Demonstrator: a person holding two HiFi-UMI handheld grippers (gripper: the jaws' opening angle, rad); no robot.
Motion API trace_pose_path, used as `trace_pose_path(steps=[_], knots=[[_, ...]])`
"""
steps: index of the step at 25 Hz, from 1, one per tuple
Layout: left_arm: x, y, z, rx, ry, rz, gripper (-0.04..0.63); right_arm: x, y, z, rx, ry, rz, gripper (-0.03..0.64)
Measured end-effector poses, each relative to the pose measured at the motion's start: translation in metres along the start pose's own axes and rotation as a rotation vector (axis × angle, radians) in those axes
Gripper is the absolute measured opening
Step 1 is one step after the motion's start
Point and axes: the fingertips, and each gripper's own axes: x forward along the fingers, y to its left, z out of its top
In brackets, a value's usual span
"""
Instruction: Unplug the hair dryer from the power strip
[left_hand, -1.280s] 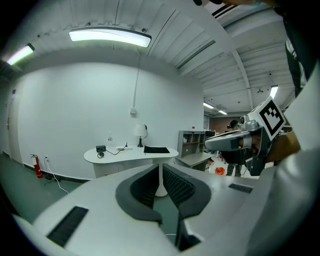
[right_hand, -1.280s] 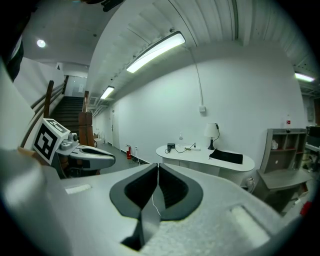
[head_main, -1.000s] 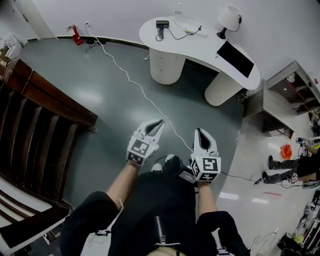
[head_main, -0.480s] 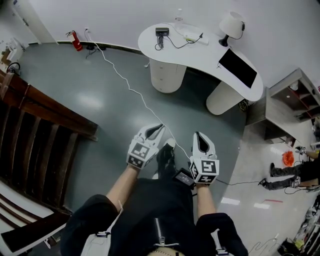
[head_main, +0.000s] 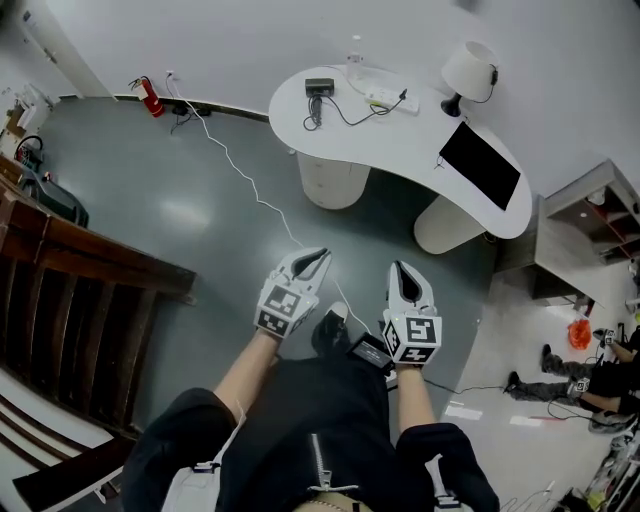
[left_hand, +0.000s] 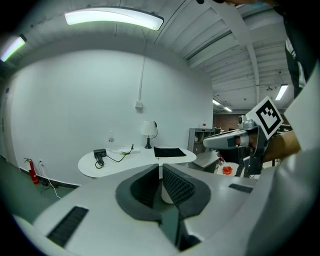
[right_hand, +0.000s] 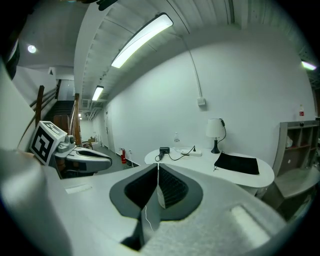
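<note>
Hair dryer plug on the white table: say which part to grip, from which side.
Grip the plug by its black body, coming from above: it seems to stand upright out of the power strip, which lies flat on the table.
</note>
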Motion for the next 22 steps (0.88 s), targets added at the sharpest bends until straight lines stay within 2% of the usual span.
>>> trace_pose_path(steps=[9, 22], knots=[[0.069, 0.046, 0.026, 0.006, 0.019, 0.012, 0.029, 0.073, -0.061, 0.026, 0.006, 0.008, -0.008, 0.005], [0.120, 0.082, 0.041, 0.011, 0.038, 0.042, 0.029, 0.111, -0.104, 0.040, 0.032, 0.003, -0.012, 0.005]])
